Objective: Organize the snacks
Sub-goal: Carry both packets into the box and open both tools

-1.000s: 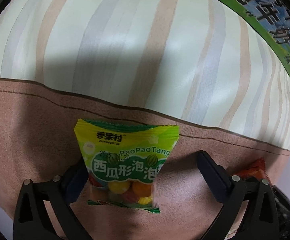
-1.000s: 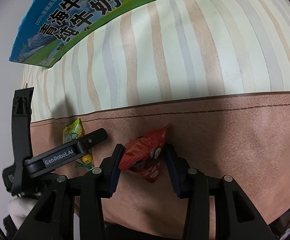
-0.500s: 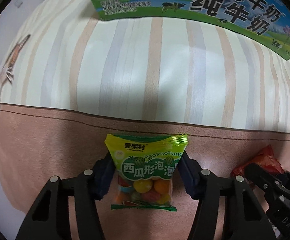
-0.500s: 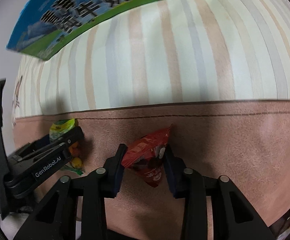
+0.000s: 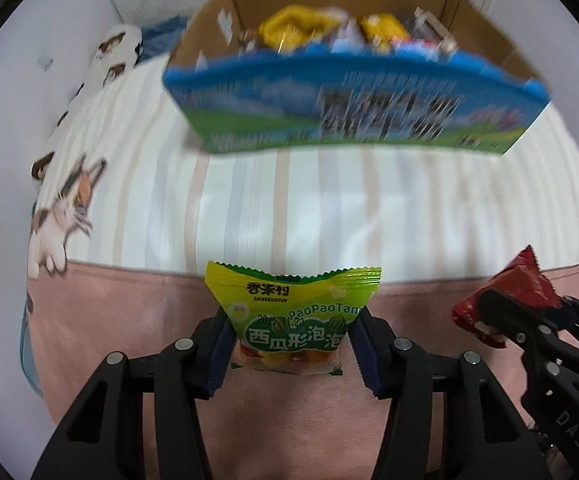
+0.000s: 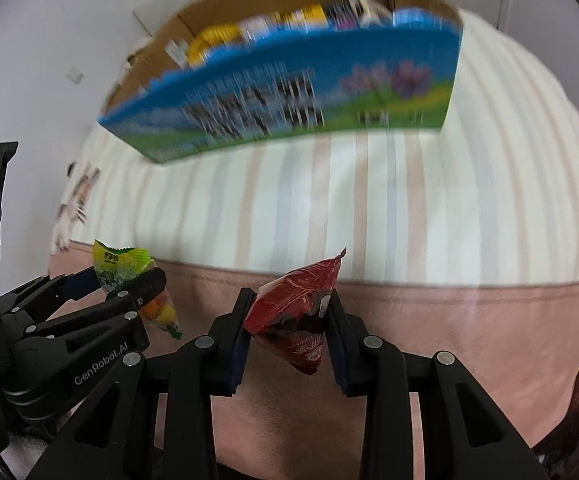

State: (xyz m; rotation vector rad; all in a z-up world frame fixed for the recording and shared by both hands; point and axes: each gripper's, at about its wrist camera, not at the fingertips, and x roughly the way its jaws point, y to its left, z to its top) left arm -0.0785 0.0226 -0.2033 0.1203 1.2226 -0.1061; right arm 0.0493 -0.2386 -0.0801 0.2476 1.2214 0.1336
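The left gripper [image 5: 291,344] pinched a green candy packet [image 5: 294,318] between its fingers, while the right gripper [image 6: 289,322] clamped a red snack packet [image 6: 295,306]. Both hung above the pink-and-striped bedding [image 5: 329,208], short of the open snack-filled carton [image 5: 353,112].

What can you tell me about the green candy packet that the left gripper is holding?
The green candy packet is a small glossy plastic pouch, yellow-green at the top with a zigzag-cut edge, printed with Chinese characters, "PaoPaoTang" and a date stamp. A clear lower window shows round orange and yellow candies. It stands upright, pinched at its sides by the left gripper, apparently lifted clear of the pink and striped bedding. The right wrist view shows it edge-on.
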